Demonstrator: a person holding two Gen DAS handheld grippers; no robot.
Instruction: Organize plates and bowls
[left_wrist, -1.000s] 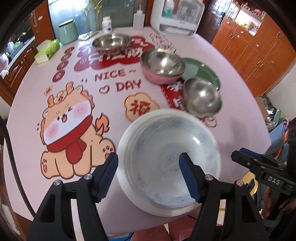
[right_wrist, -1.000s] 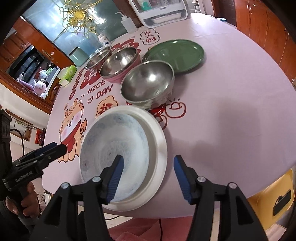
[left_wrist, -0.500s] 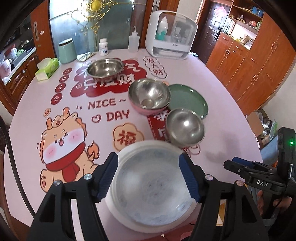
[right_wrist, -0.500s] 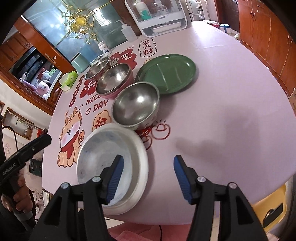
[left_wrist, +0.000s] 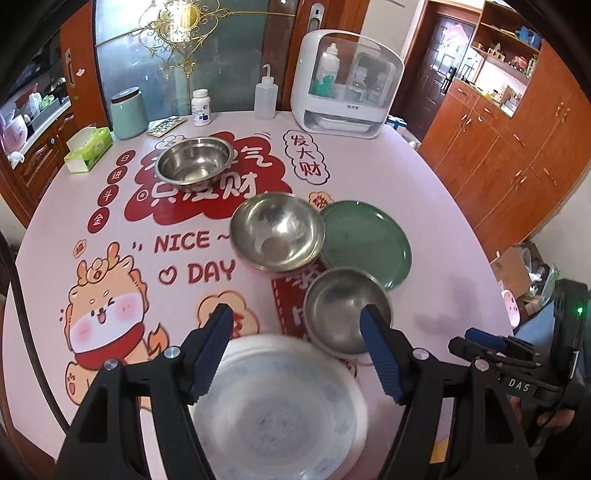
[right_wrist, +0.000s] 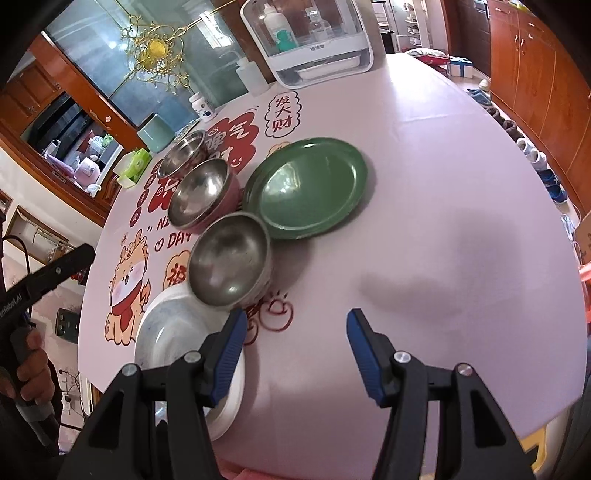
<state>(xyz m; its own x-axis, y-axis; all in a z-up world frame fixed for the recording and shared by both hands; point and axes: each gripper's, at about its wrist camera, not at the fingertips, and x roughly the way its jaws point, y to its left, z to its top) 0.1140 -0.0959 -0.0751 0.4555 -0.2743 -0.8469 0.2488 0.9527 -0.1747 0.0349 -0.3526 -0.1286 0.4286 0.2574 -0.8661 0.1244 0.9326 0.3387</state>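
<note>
Both grippers are held above the near edge of the table (left_wrist: 461, 236) with nothing in them: the left gripper (left_wrist: 295, 350) has its jaws apart over the white plate (left_wrist: 280, 402), its jaws having just been opening a little with nothing between them, and the right gripper (right_wrist: 293, 350) has its jaws apart over bare tablecloth. The white plate, with a shallow speckled dish nested in it, lies at the near edge; the small steel bowl (left_wrist: 345, 308) sits just beyond it, then the pink-sided bowl (left_wrist: 277, 232) beside the green plate (left_wrist: 365, 242), and a third steel bowl (left_wrist: 194, 160) well apart at the back. Stacking is probably best done like with like. A bowl should be gripped by the rim, one pad inside and one outside, lifted clear, and lowered centred into the larger bowl, so that nothing slides on the smooth cloth.
</note>
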